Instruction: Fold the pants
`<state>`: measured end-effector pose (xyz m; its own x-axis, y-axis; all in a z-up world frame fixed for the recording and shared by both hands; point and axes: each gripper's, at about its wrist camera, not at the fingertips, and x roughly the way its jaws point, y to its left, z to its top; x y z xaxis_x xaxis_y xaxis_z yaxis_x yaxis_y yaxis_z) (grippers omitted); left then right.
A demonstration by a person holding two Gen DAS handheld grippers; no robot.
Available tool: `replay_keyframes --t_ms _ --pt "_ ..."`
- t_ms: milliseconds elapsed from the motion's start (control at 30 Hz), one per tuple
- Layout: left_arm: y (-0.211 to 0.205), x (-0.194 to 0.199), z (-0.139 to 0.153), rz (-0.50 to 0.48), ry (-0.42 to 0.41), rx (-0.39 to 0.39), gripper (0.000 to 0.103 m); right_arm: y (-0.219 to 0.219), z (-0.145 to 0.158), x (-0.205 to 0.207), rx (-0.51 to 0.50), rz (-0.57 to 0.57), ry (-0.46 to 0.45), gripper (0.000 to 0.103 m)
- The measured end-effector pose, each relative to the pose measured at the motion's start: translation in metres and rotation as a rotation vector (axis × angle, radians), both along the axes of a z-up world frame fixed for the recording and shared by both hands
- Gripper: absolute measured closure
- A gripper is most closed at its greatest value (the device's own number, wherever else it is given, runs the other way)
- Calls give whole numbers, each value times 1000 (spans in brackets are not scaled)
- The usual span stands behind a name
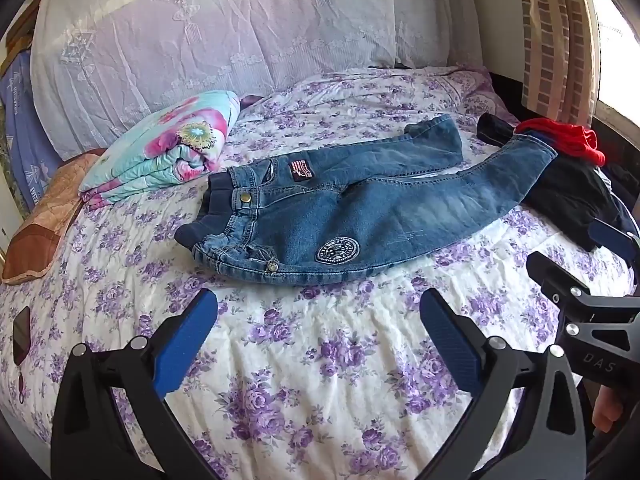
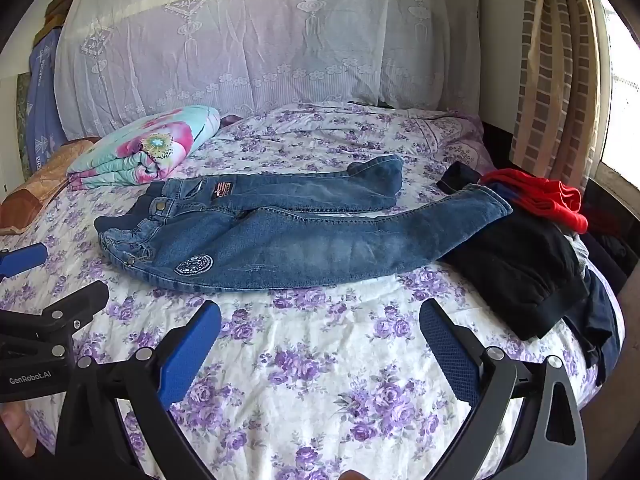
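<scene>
Small blue jeans (image 1: pixel 352 208) lie flat on the floral bed sheet (image 1: pixel 320 360), waistband to the left, both legs spread to the right. They also show in the right wrist view (image 2: pixel 280 236). The nearer leg's cuff rests on a dark garment (image 2: pixel 516 272). My left gripper (image 1: pixel 318 312) is open and empty, hovering above the sheet just in front of the jeans. My right gripper (image 2: pixel 320 322) is open and empty, also in front of the jeans, to the right of the left one.
A folded flowery quilt (image 1: pixel 168 148) lies left of the jeans. A pile of dark and red clothes (image 2: pixel 536 204) sits at the right bed edge. A lace-covered headboard (image 1: pixel 224 40) stands behind. A brown pillow (image 1: pixel 44 228) lies at far left, a curtain (image 2: pixel 556 64) at right.
</scene>
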<state>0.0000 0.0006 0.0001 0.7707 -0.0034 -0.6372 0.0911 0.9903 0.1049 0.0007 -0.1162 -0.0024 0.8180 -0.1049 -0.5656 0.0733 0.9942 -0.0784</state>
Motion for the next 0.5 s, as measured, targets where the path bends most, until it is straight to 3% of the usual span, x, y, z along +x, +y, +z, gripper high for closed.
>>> replay_keyframes --t_ms 500 --pt "2 1 0 -4 5 -5 4 1 0 0 -1 1 2 3"
